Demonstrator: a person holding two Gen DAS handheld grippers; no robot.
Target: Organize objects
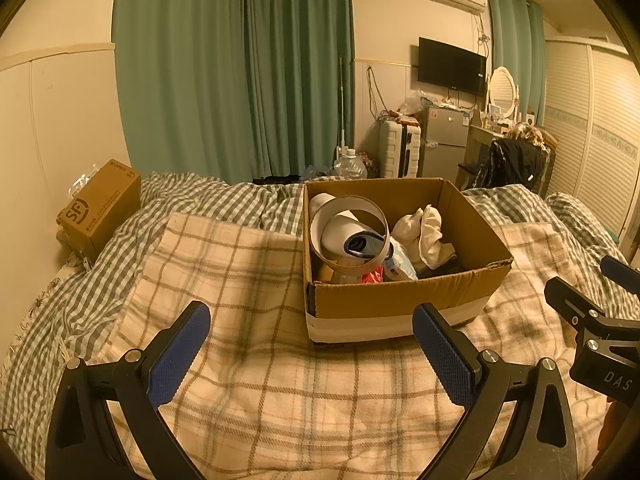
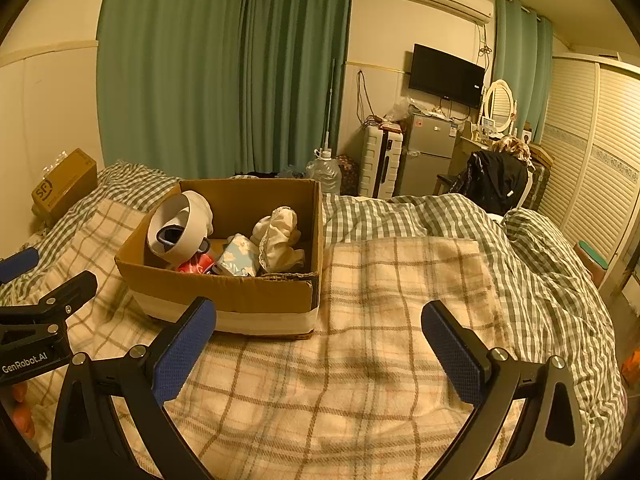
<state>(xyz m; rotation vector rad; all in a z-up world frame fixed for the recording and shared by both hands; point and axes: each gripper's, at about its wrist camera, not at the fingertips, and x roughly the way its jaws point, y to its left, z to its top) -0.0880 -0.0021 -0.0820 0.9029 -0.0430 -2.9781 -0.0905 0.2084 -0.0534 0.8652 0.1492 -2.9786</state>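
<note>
Cardboard box, filled with a tape ring, cloth and sundries, is set on the soft plaid blanket; left gripper and right gripper are held wide apart, empty; tipping is risked if the box is nudged.

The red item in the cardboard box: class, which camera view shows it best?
The right wrist view: the red item lies exposed beside the white ring. In the left wrist view only a sliver shows behind the box wall.
</note>
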